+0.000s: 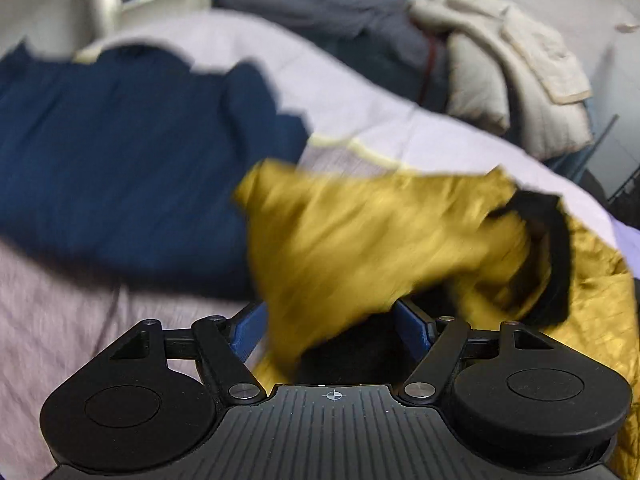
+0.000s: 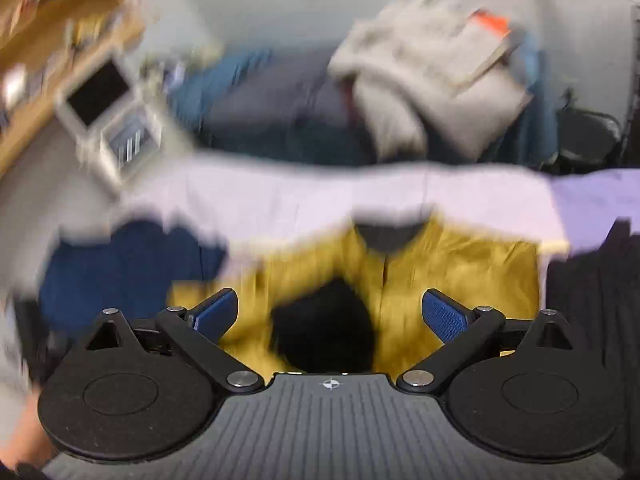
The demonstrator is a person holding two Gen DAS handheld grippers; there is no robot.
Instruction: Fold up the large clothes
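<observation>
Mustard jacket (image 2: 440, 264) lies on lilac sheet (image 2: 320, 196) beside navy garment (image 1: 120, 168). Your left gripper (image 1: 336, 320): fabric draped over spread fingers, grip unclear. Your right gripper (image 2: 328, 312) wide, empty.

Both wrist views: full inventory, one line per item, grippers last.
yellow jacket: 1, mustard with black lining, on the bed nearest both grippers
navy garment: 1, dark blue, on the bed left of the jacket
bed cover: 1, pale lilac, under both garments
cream bedding pile: 1, off-white, behind the bed at right
monitor: 1, pale frame, dark screen, far left background
left gripper: 1, black with blue pads, jacket fabric between the fingers; grip unclear
right gripper: 1, black with blue pads, open above the jacket
</observation>
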